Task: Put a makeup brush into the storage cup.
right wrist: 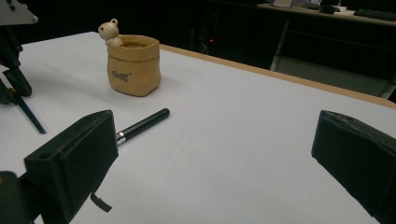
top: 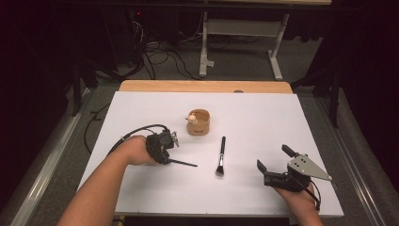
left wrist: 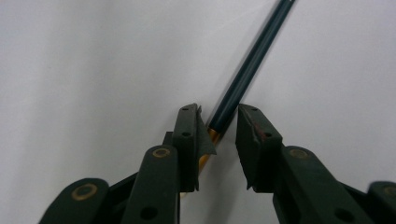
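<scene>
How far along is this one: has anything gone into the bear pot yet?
Apparently not. The pot's inside can't be seen from these angles. In hand: the left gripper has its jaws around a dark pencil lying on the table, with a visible gap on one side. Left: the makeup brush lies untouched, and the right gripper is open.

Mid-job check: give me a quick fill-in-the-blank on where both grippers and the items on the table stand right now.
1. The left gripper has its jaws on either side of a thin dark ____.
2. The right gripper has its jaws wide ____, holding nothing.
3. The makeup brush lies on the white table, between the two ____.
4. A small bear figure sits on the rim of the tan ____.

Missing words: pencil; open; grippers; pot
</scene>
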### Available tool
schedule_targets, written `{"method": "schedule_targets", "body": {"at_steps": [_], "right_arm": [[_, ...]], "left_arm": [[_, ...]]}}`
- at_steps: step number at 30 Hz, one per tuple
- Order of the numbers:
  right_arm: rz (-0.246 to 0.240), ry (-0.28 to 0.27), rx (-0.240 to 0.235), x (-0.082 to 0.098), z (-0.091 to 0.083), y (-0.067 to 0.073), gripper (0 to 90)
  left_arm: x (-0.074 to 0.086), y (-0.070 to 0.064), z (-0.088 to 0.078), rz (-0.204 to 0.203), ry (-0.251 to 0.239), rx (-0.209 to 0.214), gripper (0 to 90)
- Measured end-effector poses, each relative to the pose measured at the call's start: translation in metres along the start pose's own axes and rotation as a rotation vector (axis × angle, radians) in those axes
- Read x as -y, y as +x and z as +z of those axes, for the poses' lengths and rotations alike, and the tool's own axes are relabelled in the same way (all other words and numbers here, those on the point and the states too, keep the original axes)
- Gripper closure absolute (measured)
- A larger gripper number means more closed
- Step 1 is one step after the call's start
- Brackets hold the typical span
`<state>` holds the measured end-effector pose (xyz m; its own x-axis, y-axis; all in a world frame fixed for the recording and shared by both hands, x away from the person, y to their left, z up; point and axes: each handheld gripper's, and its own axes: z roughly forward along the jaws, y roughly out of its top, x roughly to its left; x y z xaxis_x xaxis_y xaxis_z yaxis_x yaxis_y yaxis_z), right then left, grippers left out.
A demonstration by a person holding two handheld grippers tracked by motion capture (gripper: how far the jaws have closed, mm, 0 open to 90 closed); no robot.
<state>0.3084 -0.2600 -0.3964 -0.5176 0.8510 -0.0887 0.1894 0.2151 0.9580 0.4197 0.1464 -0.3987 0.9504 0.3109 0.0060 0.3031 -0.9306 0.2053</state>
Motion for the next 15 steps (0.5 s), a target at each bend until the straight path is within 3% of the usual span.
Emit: {"method": "schedule_targets", "body": {"at_steps": [15], "right_arm": [[-0.001,0.003,0.003,0.0001,0.0001,0.0004,1.9]], "left_arm": [[-0.0012,0.0014,0.0,-0.015,0.008,-0.007,79.6]]}}
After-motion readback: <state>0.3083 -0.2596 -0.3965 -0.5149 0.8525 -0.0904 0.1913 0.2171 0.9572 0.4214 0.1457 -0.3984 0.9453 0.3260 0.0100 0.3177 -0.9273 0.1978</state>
